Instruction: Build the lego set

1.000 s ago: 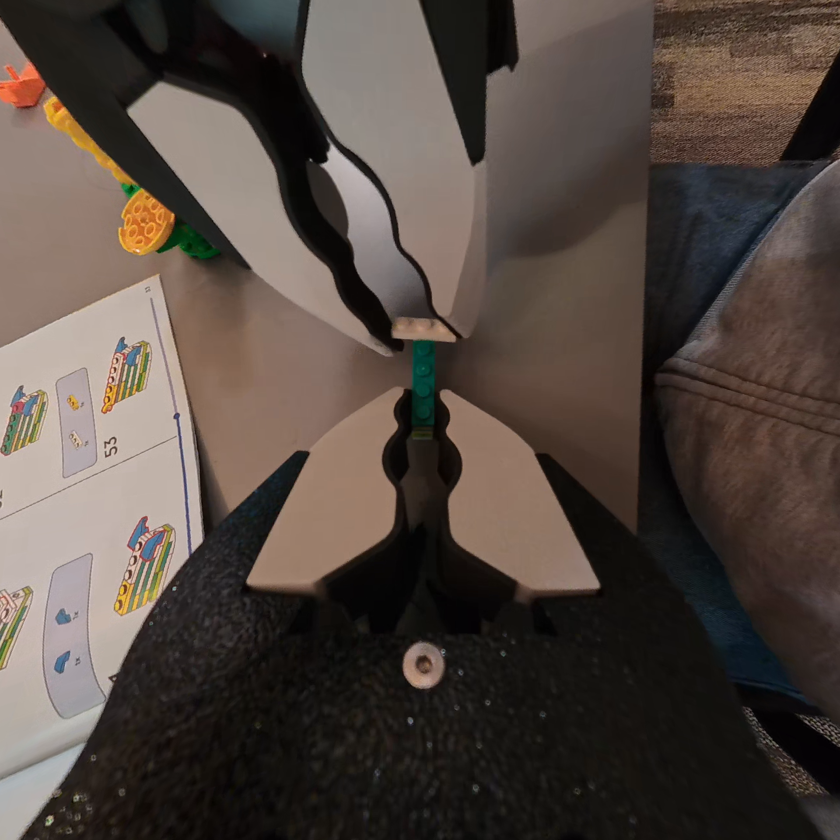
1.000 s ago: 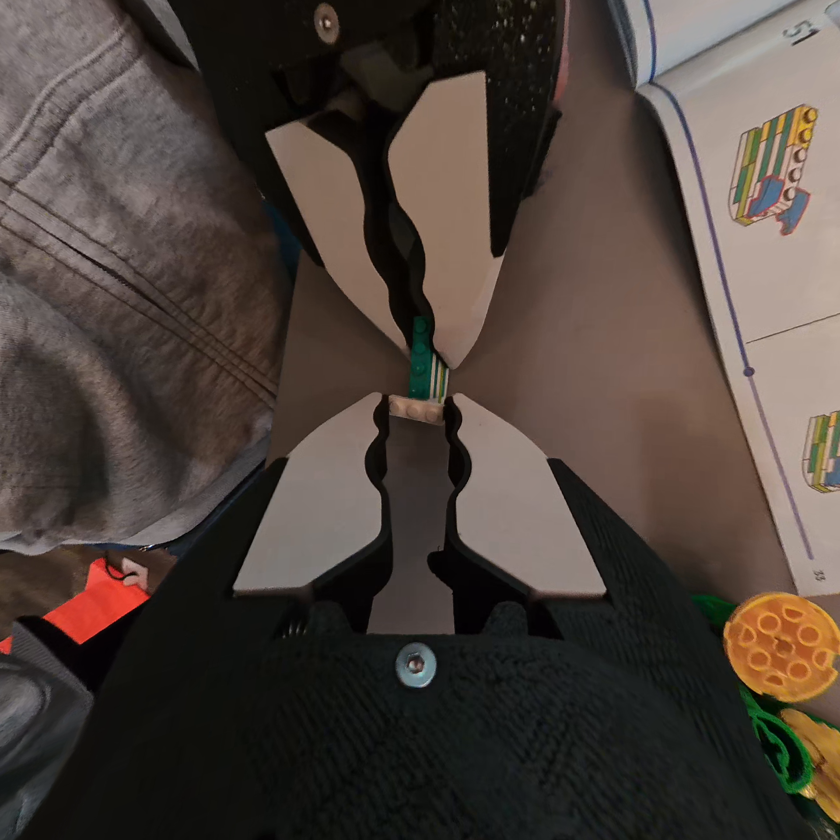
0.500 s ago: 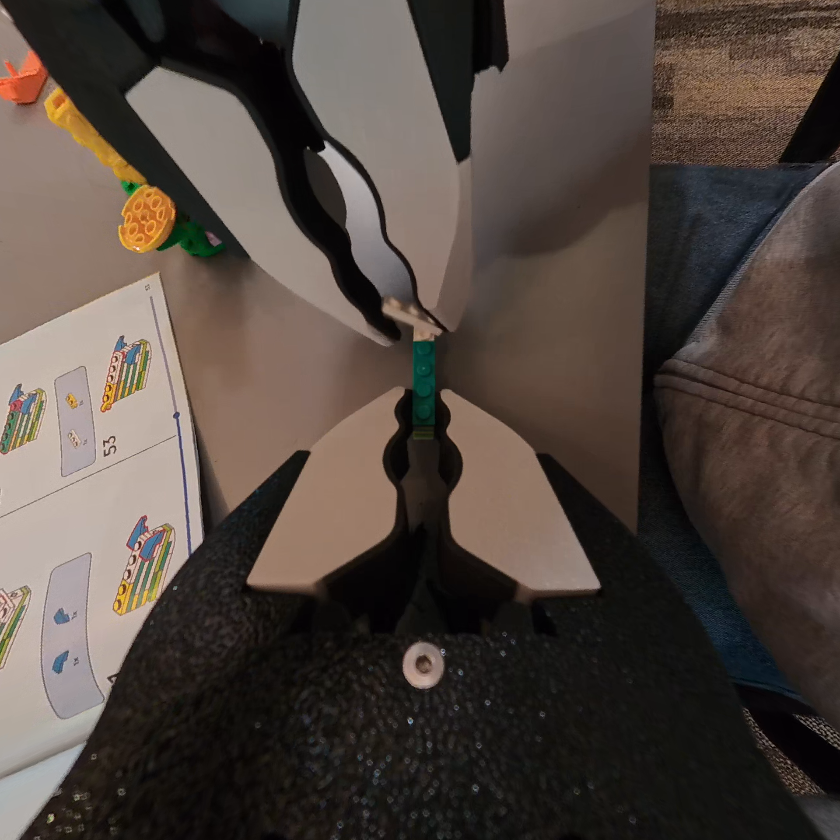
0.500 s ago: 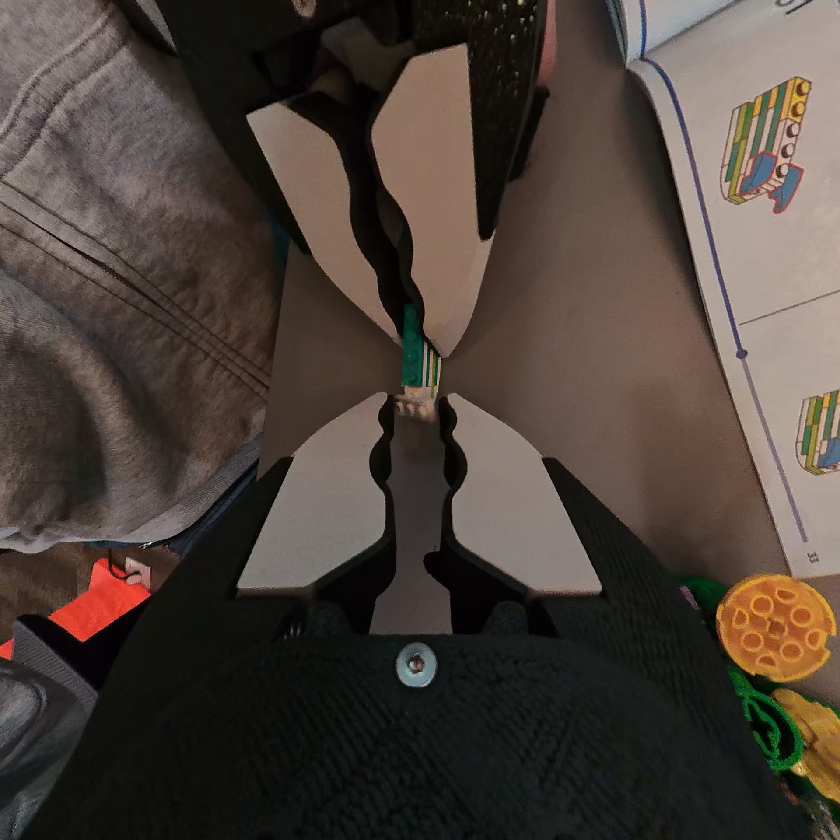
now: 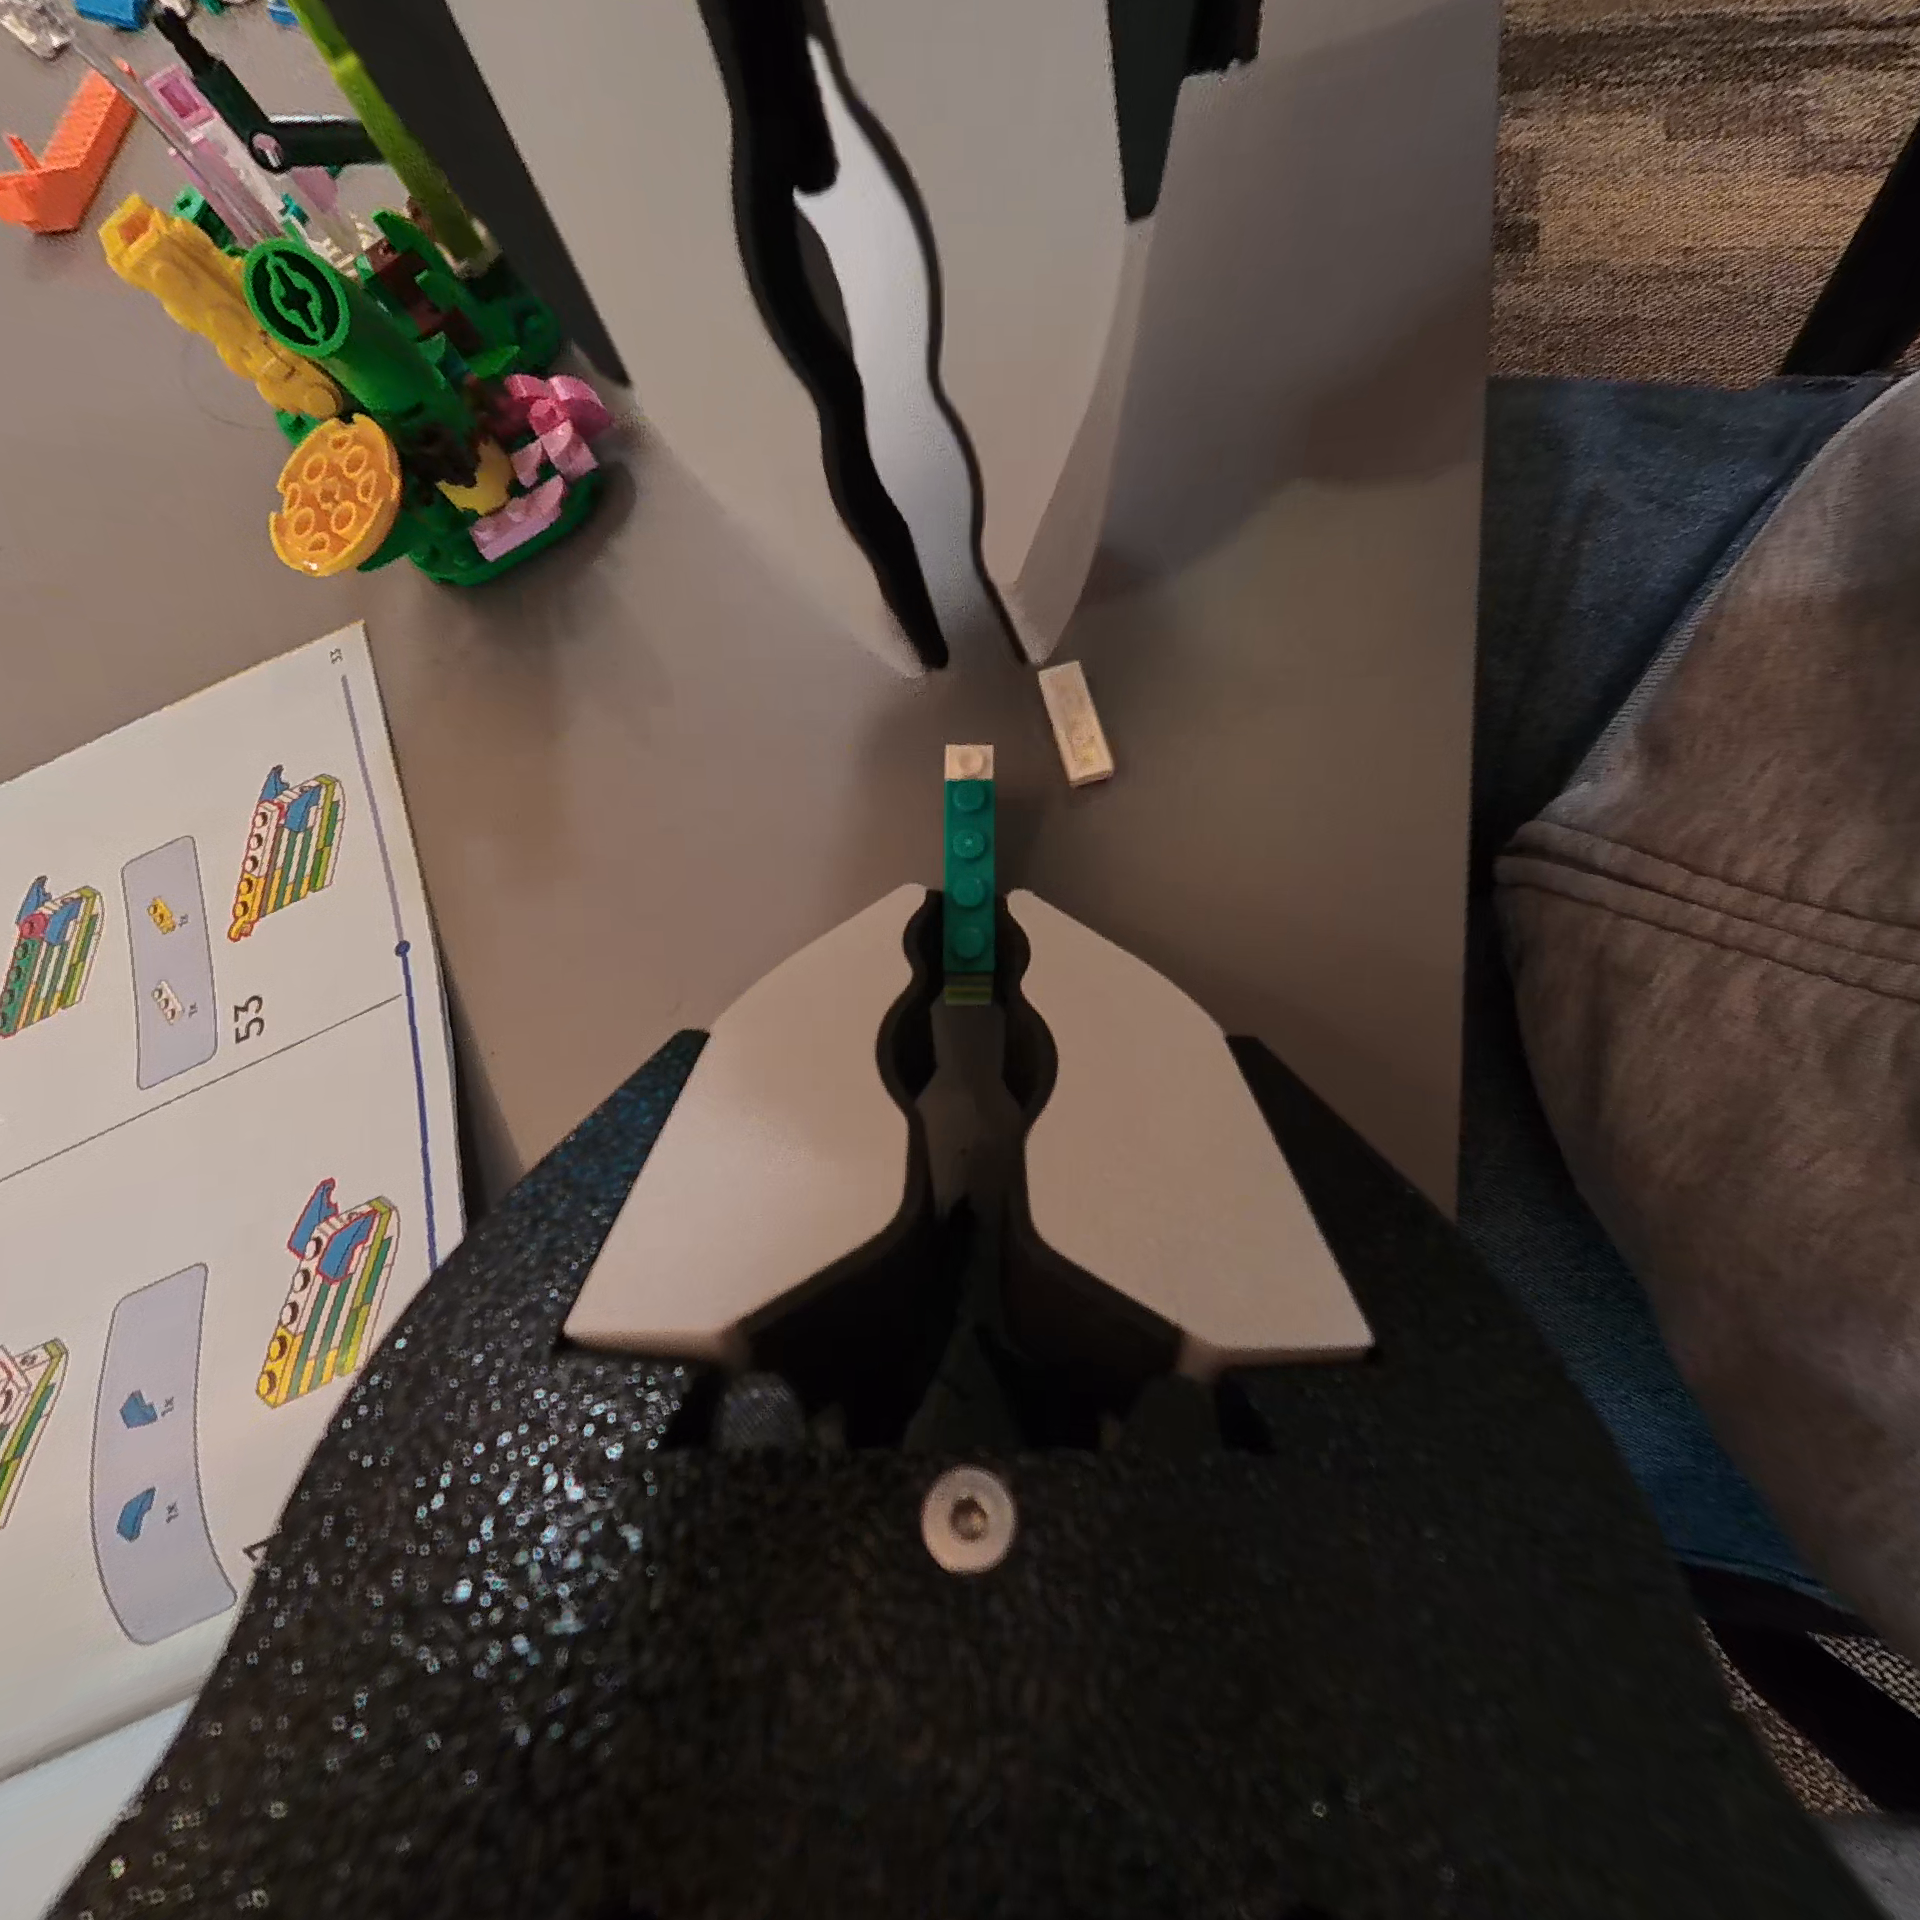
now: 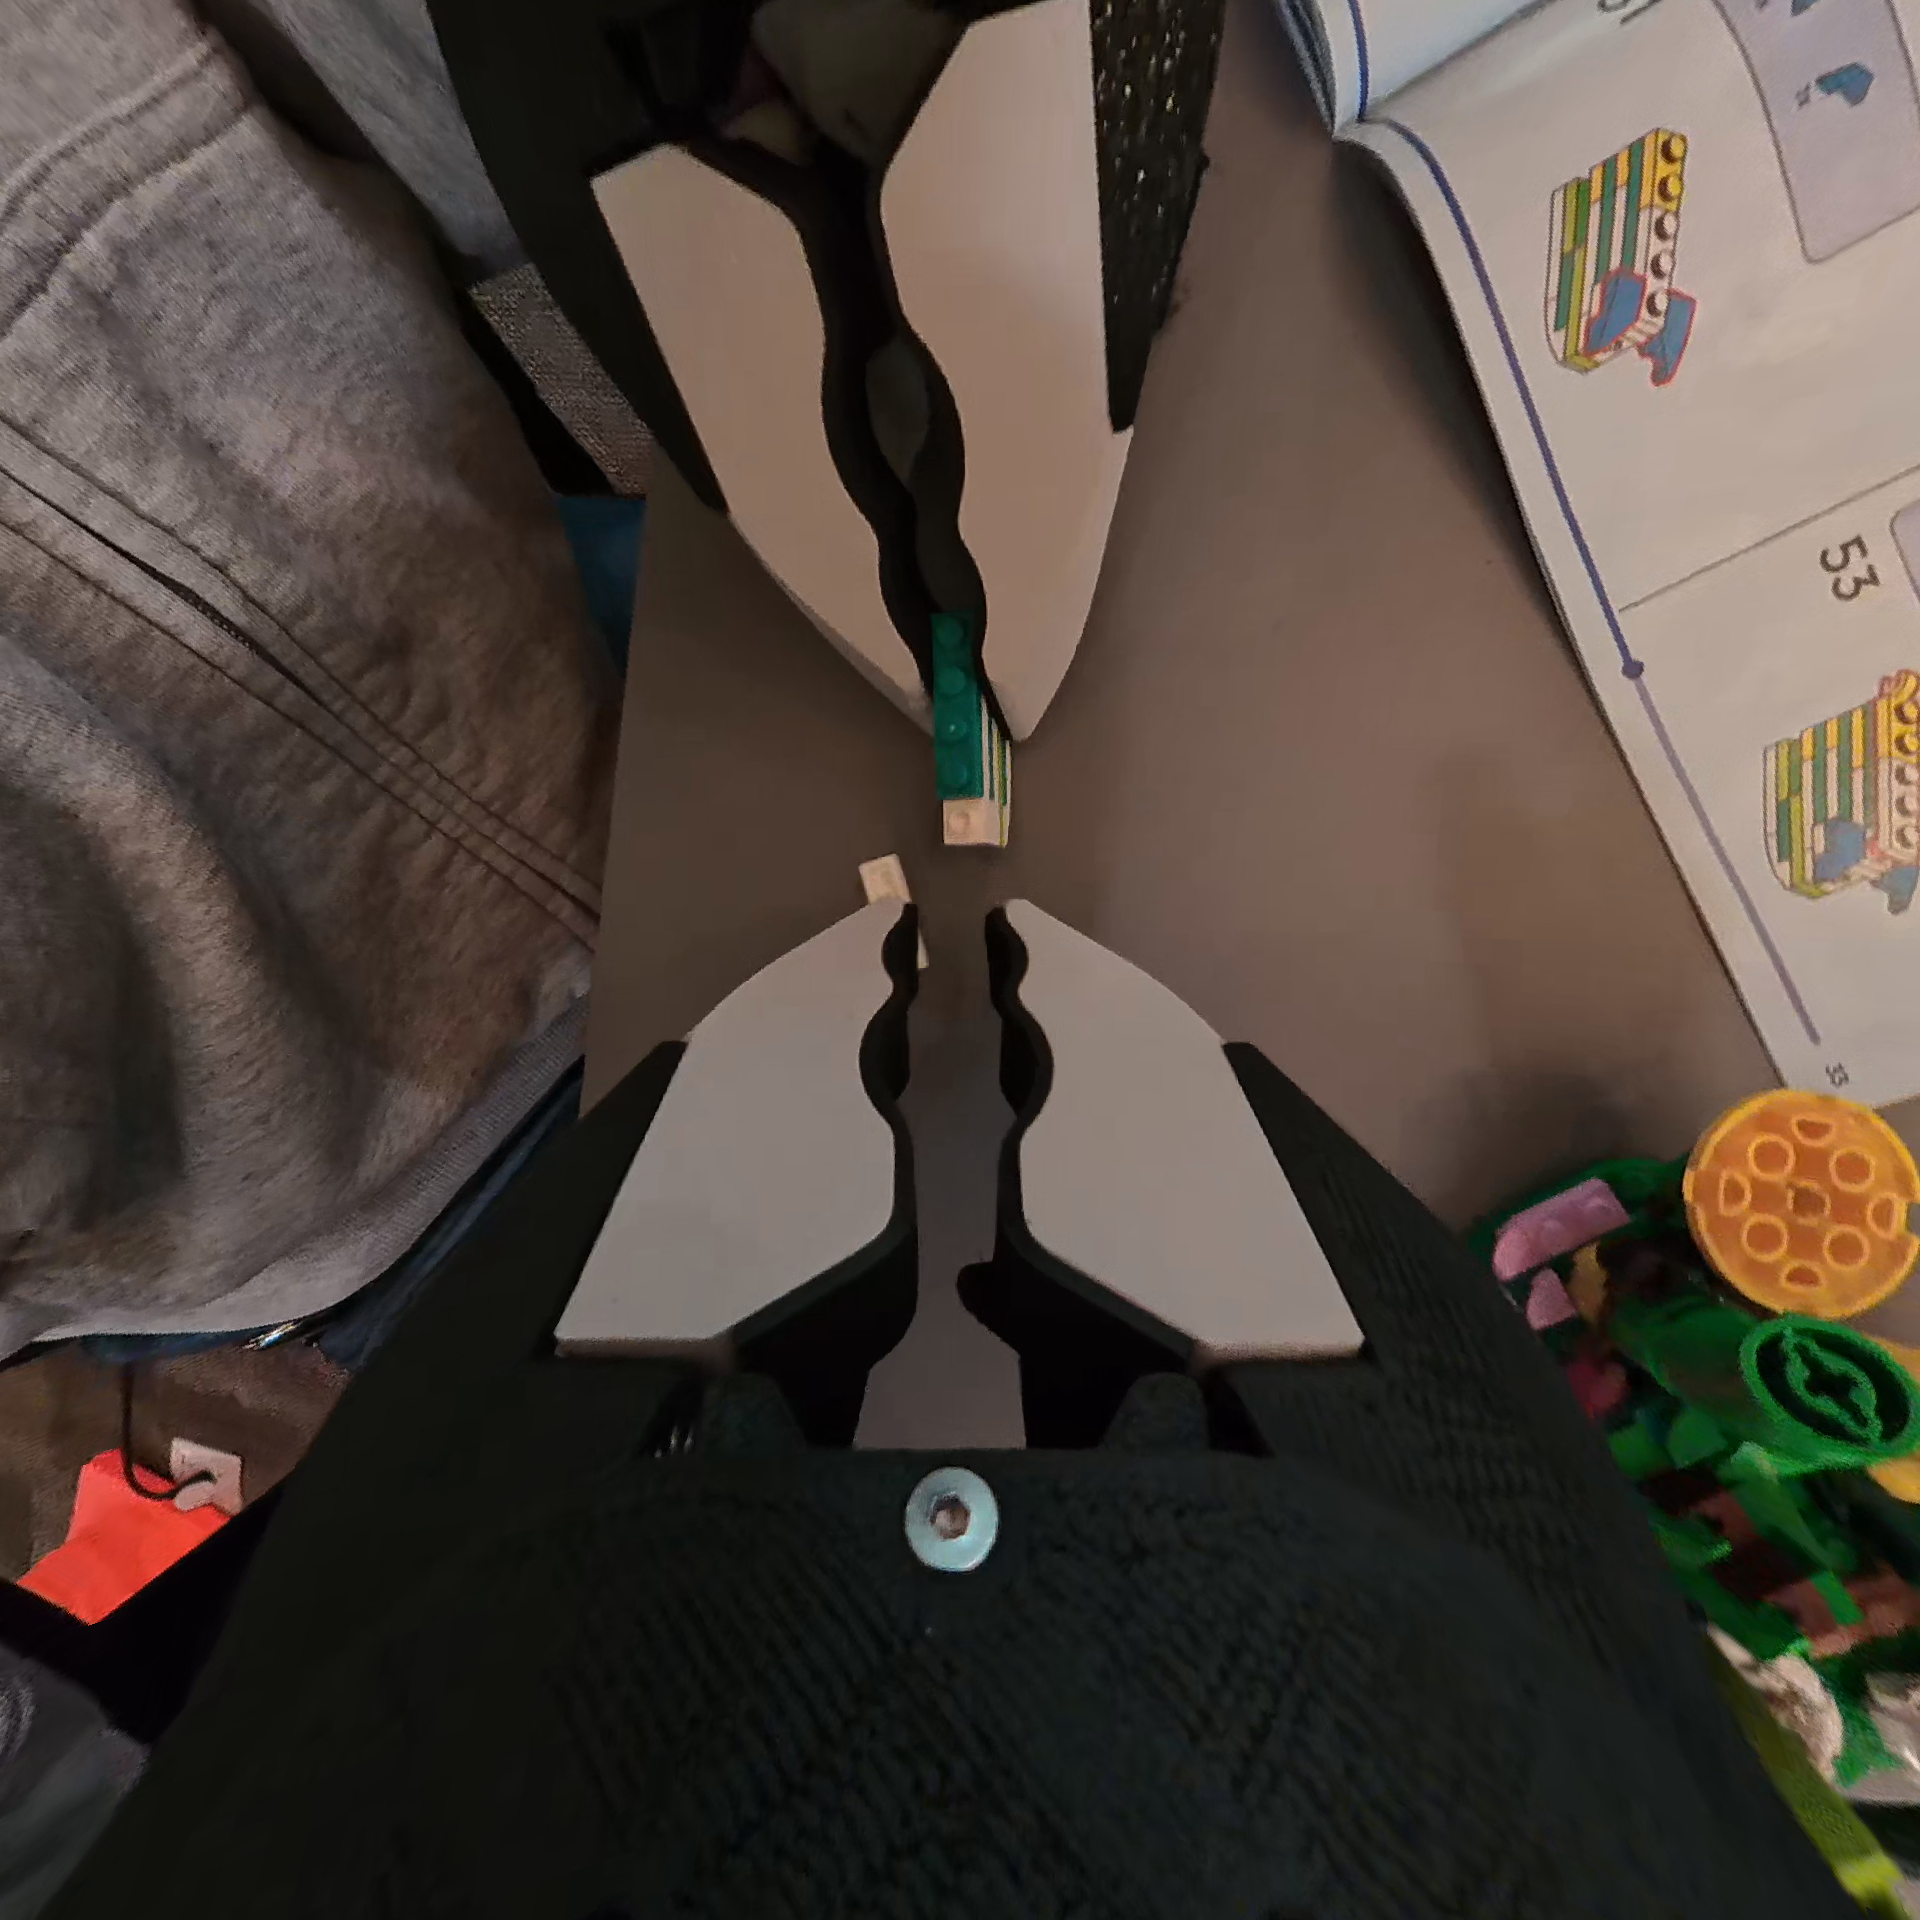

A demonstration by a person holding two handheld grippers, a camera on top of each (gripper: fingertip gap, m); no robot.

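My left gripper [image 5: 971, 906] is shut on a small stack of brick plates [image 5: 968, 862], green on top with a white stud end, and holds it out above the grey table [image 5: 1247, 831]. It also shows in the right wrist view [image 6: 961, 717] with the stack [image 6: 961, 748]. My right gripper [image 6: 951, 914] is open with nothing between its pads; it shows across from the stack in the left wrist view [image 5: 977, 655]. A small white plate [image 5: 1075, 722] lies on the table beside the right fingertips, partly hidden behind one finger in the right wrist view [image 6: 883, 881].
An open instruction booklet [image 5: 208, 1039] lies to the left. A green, yellow and pink brick flower model [image 5: 395, 416] and an orange brick [image 5: 62, 166] sit behind it. The table edge and a person's grey clothing [image 5: 1714, 987] are close on the right. Tip to tip, the grippers are about 4 cm apart.
The white plate tilted in the right gripper's grasp, then left it and now lies on the table. The right gripper has opened and drawn back from the stack. The left gripper kept still.
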